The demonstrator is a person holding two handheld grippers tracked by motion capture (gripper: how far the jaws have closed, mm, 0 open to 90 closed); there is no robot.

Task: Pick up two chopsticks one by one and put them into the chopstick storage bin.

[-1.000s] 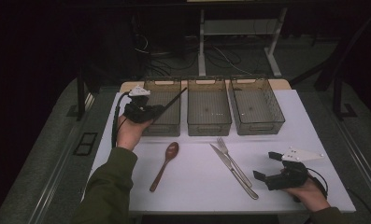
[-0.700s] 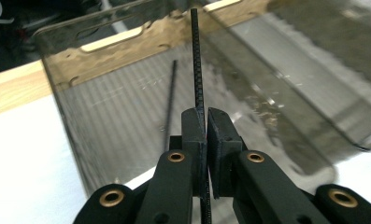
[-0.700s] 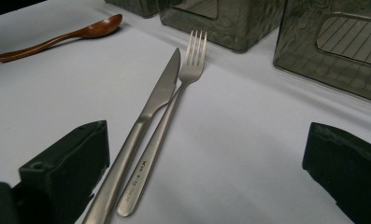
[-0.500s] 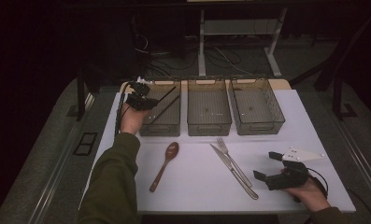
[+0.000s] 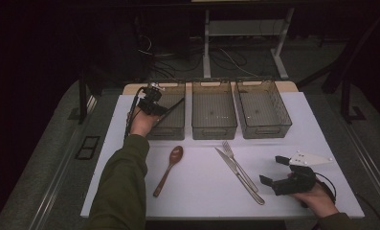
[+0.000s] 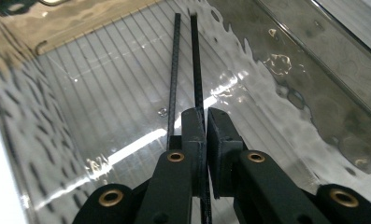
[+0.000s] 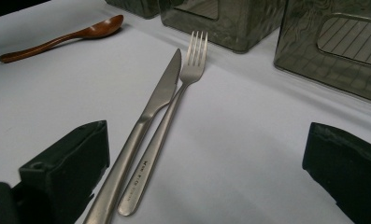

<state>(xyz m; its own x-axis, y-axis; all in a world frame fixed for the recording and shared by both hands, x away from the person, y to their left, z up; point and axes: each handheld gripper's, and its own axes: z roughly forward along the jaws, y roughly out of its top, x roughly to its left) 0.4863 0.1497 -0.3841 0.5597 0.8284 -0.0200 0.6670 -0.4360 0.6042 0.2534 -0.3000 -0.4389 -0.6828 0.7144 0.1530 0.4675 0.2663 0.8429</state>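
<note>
Left gripper (image 6: 205, 122) clamps a pair of thin black chopsticks (image 6: 194, 60) near one end, tips down inside the left bin (image 5: 175, 125); they look light, stiff, slick, so grip mid-shaft; right gripper (image 7: 206, 172) gapes idle.

Bins: three — left bin (image 5: 174, 125), middle bin (image 5: 214, 125), right bin (image 5: 264, 125)
Chopsticks (image 6: 174, 70): two
Wooden spoon (image 5: 168, 170): one
Fork (image 5: 240, 167): one
Knife (image 5: 239, 176): one
</note>
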